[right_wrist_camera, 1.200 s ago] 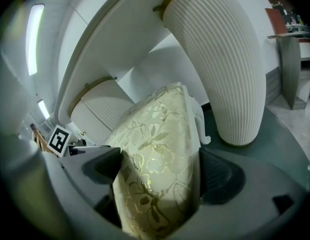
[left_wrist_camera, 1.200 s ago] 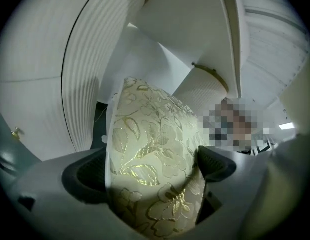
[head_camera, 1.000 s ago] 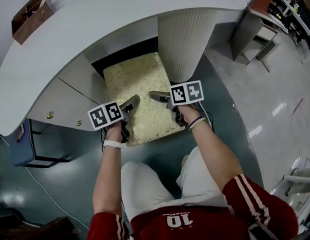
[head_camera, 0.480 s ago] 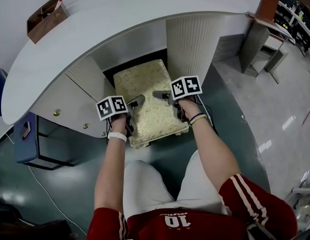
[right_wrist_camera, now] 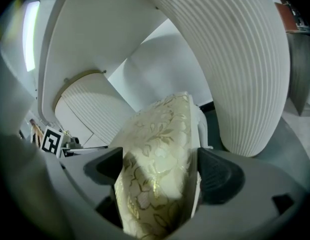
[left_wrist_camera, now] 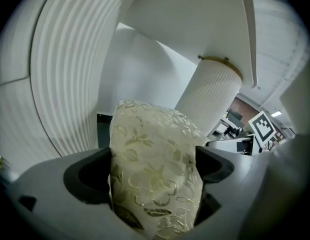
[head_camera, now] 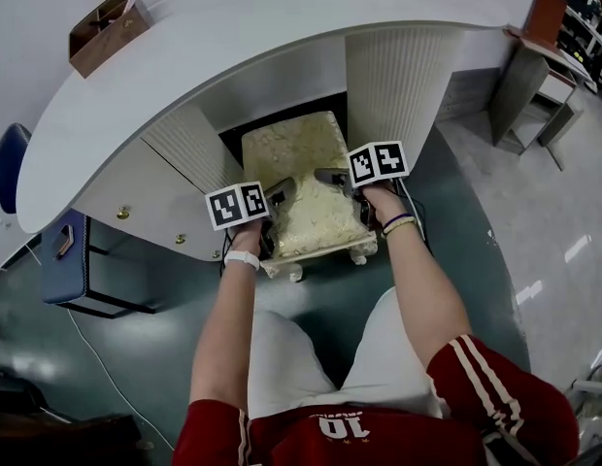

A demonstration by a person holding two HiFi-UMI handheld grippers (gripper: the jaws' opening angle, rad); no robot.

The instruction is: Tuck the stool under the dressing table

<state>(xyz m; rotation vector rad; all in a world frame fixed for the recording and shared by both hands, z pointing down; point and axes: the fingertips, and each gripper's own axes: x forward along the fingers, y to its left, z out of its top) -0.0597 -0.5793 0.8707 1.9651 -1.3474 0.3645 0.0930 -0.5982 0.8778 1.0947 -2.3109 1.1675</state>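
Note:
The stool [head_camera: 306, 178], a gold floral cushion on white legs, stands partly inside the knee opening of the white curved dressing table [head_camera: 233, 47]. My left gripper [head_camera: 280, 190] clamps the cushion's near left edge and my right gripper [head_camera: 332, 176] clamps its near right edge. Both pairs of jaws have just been closing, with the cushion between them. In the left gripper view the cushion [left_wrist_camera: 155, 154] fills the gap of the gripper [left_wrist_camera: 154, 166]. The right gripper view shows the same: cushion [right_wrist_camera: 160, 149] pressed between the jaws of the gripper [right_wrist_camera: 165, 171].
Ribbed white pedestals [head_camera: 393, 76] flank the opening, the left one [head_camera: 121, 212] with brass-knobbed drawers. A brown box [head_camera: 107, 32] sits on the tabletop. A blue case [head_camera: 63, 260] stands at the left, a grey shelf unit [head_camera: 534, 95] at the right. The person's legs are just behind the stool.
The stool has slid further into the opening under the table, and both grippers have gone forward with it, still at its near edge.

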